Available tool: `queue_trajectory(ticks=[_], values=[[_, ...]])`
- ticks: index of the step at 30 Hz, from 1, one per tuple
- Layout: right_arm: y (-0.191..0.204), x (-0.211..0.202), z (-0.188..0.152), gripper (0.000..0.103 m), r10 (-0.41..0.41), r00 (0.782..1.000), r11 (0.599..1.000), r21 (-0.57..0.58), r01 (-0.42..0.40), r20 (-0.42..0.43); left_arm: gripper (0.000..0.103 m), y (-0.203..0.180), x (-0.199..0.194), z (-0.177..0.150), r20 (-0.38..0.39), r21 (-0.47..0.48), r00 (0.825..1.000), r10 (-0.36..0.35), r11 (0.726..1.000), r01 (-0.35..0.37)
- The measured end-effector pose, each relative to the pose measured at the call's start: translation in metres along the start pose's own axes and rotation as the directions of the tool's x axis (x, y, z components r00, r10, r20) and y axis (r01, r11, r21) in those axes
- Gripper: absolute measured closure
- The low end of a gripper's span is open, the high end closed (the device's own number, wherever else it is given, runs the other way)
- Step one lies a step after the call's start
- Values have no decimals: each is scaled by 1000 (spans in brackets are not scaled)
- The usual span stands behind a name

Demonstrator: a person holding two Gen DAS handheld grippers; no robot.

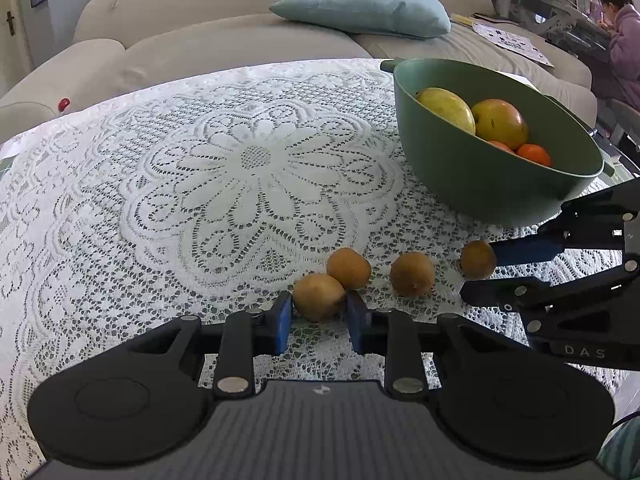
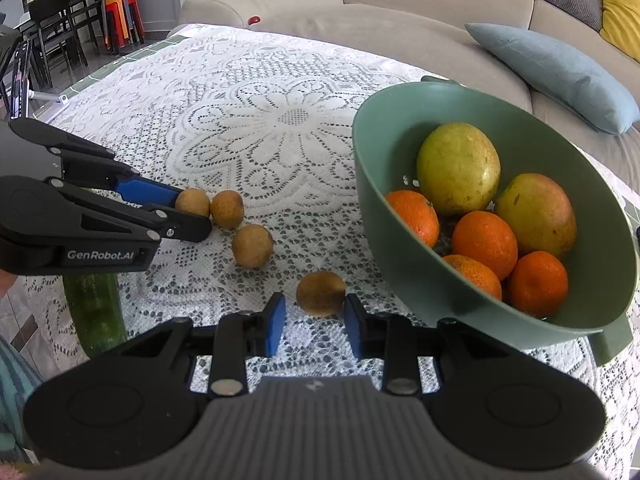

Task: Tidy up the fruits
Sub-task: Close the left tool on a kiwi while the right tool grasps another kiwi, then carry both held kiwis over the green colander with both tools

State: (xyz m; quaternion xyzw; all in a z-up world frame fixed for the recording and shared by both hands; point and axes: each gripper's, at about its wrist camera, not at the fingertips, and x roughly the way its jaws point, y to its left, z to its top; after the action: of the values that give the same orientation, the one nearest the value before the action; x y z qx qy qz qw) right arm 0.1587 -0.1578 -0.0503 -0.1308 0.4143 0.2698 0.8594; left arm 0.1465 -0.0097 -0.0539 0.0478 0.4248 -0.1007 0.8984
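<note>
Left gripper (image 1: 319, 322) is closing its blue pads on a brown kiwi (image 1: 319, 296), both touching its sides, a second kiwi (image 1: 349, 268) just beyond. Right gripper (image 2: 315, 325) is gaping around another kiwi (image 2: 321, 293), right pad touching, left clear. The green bowl (image 2: 400, 280) is sitting right of those jaws.

The lace-covered worktop (image 1: 160, 184) lay bare across its far middle. Nearer, four small brown round fruits (image 2: 253, 246) crowded the front strip. The deep green plastic bowl (image 2: 400, 240) walled the right, and a dark green cucumber (image 2: 96, 312) blocked the near left corner.
</note>
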Motion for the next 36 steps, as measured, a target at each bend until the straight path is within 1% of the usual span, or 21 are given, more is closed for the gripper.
queue_trajectory(ticks=[3, 8, 13, 18, 22, 26, 29, 32, 36], values=[[1, -1, 0, 81, -8, 1000, 1000, -8, 8, 1, 71, -1, 0, 0, 0, -2, 1000, 4, 1000, -4], [2, -2, 1, 81, -4, 1000, 1000, -18, 4, 2, 72, -1, 0, 0, 4, -19, 1000, 12, 1000, -12], [6, -12, 2, 81, -12, 999, 999, -48, 14, 33, 72, 1, -8, 2, 28, -41, 999, 25, 999, -23], [16, -26, 4, 81, -41, 995, 992, -115, 51, 88, 72, 6, -22, 5, 77, -77, 996, 37, 997, -31], [21, -37, 6, 81, -39, 991, 988, -142, 58, 129, 72, 6, -36, 10, 137, -107, 990, 40, 994, -25], [27, -48, 9, 81, -68, 980, 978, -182, 102, 187, 72, 6, -49, 16, 193, -137, 981, 31, 991, -5], [28, -56, 11, 81, -86, 970, 973, -191, 131, 228, 72, 2, -55, 22, 222, -151, 975, 27, 989, 7], [23, -63, 14, 81, -102, 959, 972, -178, 153, 263, 72, -4, -60, 29, 247, -165, 969, 22, 986, 19], [11, -73, 17, 81, -123, 945, 976, -134, 170, 302, 72, -12, -64, 42, 283, -181, 959, -20, 981, 74]])
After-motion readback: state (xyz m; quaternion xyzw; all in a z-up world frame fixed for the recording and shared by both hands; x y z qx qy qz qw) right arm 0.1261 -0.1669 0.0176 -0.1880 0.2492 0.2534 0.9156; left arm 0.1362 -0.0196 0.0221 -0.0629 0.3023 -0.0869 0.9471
